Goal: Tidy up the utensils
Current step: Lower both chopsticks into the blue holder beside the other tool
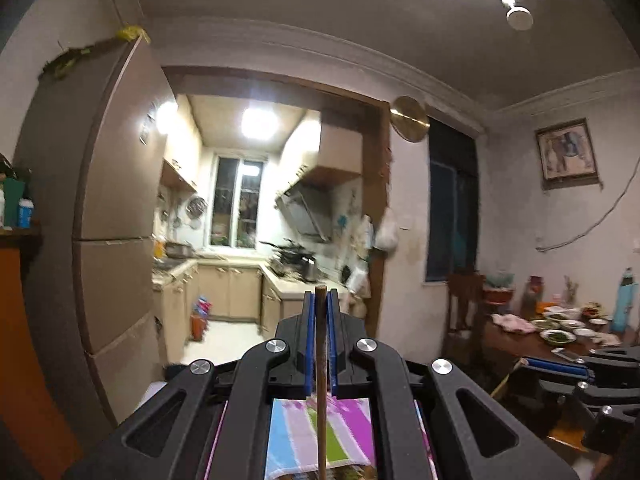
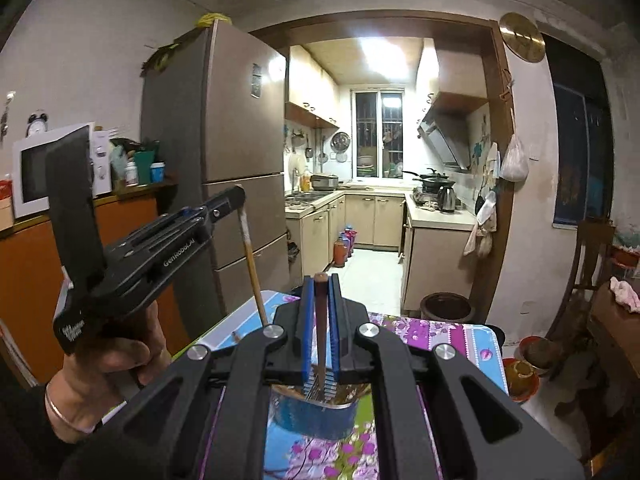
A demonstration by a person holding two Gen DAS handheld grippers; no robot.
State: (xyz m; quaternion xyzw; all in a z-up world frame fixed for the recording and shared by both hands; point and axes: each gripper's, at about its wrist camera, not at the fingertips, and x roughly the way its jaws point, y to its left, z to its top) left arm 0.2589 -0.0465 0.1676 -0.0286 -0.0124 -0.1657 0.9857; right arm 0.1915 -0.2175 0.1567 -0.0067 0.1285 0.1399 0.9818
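Each gripper carries one chopstick, and the move ahead turns on the blue can that stands on the flowered cloth directly under the right gripper. The right chopstick hangs nearly upright between the blue pads, its top end just above them and its lower end pointing down toward the can's mouth; whether that tip is inside the rim or just above it cannot be told. The right gripper is therefore the nearer one to the can, by my reading.

The left gripper is off to the right gripper's left side and higher, held in a hand. Its chopstick also runs close to upright, clamped near the top end, the long lower part slanting down toward the cloth's near-left edge, well short of the can.

Both pairs of jaws are closed tight on their sticks, pads pressing each shaft from either side. To drop either one, its tip likely needs to sit over the can's opening first.
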